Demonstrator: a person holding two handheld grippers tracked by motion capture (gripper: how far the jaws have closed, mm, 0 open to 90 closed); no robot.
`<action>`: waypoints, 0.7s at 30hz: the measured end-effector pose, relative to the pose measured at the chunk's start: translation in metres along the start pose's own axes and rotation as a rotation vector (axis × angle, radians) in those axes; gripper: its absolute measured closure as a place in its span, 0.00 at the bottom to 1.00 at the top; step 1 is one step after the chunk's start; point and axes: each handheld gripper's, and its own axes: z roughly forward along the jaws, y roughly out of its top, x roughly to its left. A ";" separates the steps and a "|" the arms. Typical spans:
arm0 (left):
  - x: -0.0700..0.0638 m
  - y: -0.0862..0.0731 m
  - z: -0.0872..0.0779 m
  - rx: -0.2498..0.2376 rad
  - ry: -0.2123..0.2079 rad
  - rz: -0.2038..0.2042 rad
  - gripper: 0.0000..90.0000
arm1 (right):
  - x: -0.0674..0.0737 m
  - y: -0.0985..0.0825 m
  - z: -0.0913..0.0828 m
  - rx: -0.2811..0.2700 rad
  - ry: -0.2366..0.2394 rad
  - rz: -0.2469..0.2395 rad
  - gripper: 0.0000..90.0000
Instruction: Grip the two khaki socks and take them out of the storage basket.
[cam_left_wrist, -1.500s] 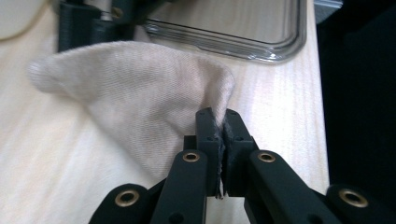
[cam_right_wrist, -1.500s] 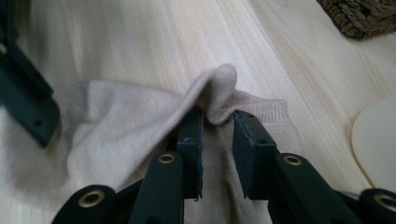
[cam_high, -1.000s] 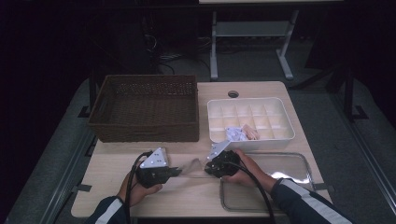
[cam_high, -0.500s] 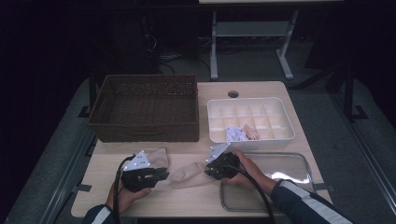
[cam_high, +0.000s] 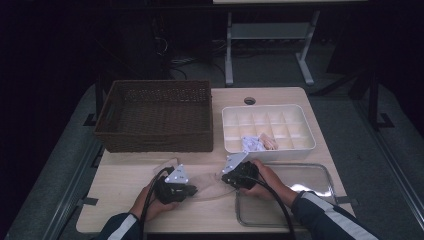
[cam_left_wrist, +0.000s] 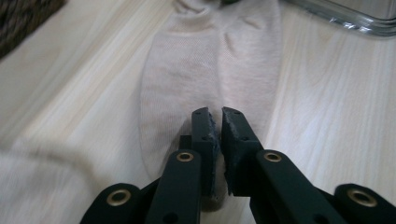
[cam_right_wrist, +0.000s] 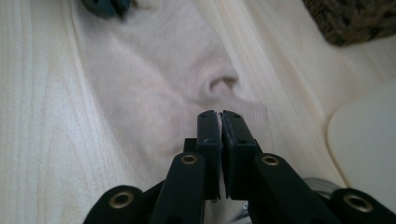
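A beige sock (cam_high: 209, 184) lies flat on the wooden table between my two grippers. My left gripper (cam_high: 193, 190) comes at it from the left. Its jaws have just been closing and now pinch the sock's near end (cam_left_wrist: 187, 70), with only a thin slit left at the left gripper's tips (cam_left_wrist: 215, 114). My right gripper (cam_high: 224, 181) holds the other end. Its jaws have also just closed further, and in the right gripper view the right gripper's tips (cam_right_wrist: 218, 114) meet on puckered sock fabric (cam_right_wrist: 154, 79).
A second pale sock (cam_high: 165, 164) lies in front of the brown wicker basket (cam_high: 155, 115). A white compartment box (cam_high: 235, 125) at the back right holds rolled items (cam_high: 257, 142). A clear tray (cam_high: 310, 180) lies under my right forearm.
My left gripper drew back to the left, then came right again and down onto the sock's end. The right gripper stayed where it was on the sock.
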 end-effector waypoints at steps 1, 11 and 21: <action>0.002 -0.003 -0.002 -0.002 -0.006 -0.016 0.93 | -0.001 -0.001 0.001 0.008 0.014 0.003 0.94; 0.003 -0.015 -0.016 0.011 -0.004 -0.035 0.89 | 0.014 0.000 0.002 0.030 0.105 -0.016 0.89; 0.024 -0.025 -0.055 -0.056 0.208 -0.085 0.51 | 0.013 0.006 -0.006 -0.061 0.031 -0.021 0.77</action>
